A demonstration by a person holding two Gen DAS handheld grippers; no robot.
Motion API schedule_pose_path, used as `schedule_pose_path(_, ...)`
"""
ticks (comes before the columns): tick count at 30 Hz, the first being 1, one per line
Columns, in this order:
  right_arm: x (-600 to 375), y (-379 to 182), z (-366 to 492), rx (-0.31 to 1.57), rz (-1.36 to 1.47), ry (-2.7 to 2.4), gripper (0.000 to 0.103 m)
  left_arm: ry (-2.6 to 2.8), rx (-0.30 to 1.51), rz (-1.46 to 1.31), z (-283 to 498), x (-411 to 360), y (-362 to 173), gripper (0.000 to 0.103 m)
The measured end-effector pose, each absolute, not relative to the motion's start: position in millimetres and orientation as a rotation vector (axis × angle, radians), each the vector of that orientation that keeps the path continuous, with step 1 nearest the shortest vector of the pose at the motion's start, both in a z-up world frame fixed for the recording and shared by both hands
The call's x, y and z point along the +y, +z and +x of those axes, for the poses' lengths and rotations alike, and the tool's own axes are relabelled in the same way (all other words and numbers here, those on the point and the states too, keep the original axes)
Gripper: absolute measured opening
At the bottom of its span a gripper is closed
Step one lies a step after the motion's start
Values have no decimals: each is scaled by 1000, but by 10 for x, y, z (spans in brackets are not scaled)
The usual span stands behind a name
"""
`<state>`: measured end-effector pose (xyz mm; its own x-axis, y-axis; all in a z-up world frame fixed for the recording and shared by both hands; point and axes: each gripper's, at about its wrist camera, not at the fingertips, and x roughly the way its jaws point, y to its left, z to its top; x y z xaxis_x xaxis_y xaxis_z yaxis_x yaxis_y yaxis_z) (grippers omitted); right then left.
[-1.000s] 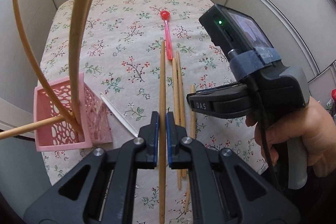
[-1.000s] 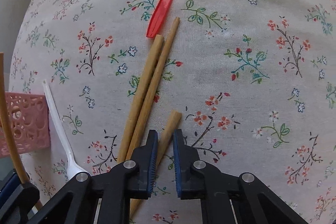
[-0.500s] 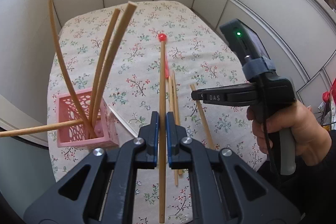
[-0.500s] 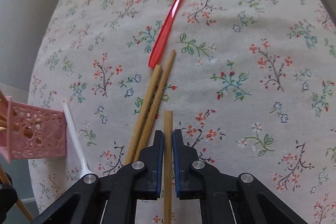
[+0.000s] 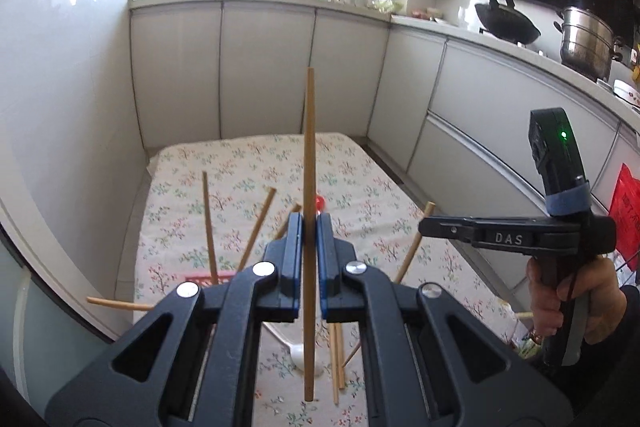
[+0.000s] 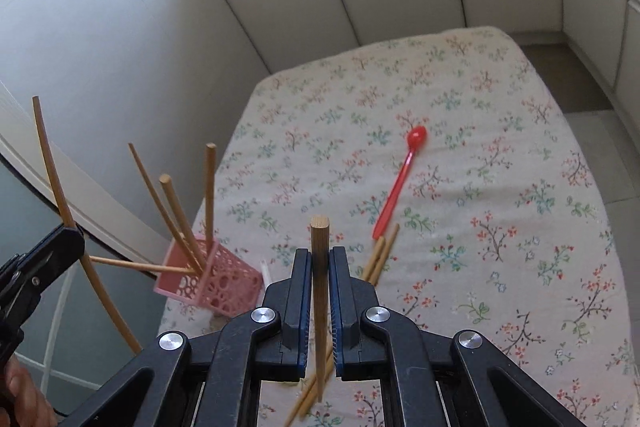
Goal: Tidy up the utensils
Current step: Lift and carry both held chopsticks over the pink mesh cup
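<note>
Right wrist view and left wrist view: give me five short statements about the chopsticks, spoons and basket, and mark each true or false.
1. The left tool is shut on a chopstick. True.
2. The right tool is open and holds nothing. False: it is shut on a second chopstick.
3. The pink basket already holds several chopsticks. True.
4. The red spoon stands in the basket. False: it lies on the floral cloth.
5. Two chopsticks lie on the cloth near the red spoon's handle end. True.
</note>
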<state>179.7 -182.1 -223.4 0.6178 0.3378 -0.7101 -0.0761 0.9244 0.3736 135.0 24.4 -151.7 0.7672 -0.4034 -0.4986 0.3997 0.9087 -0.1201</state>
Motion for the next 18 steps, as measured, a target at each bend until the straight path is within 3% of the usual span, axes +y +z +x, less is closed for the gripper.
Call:
schedule_pose_path(10, -1664, -1834, 1715, 738, 333, 325, 6, -266, 385, -98, 1609, 545, -1597, 8)
schedule_pose_path(18, -1567, -1752, 1715, 701, 333, 360, 6, -188, 314, -20, 1723, 528, -1829, 8)
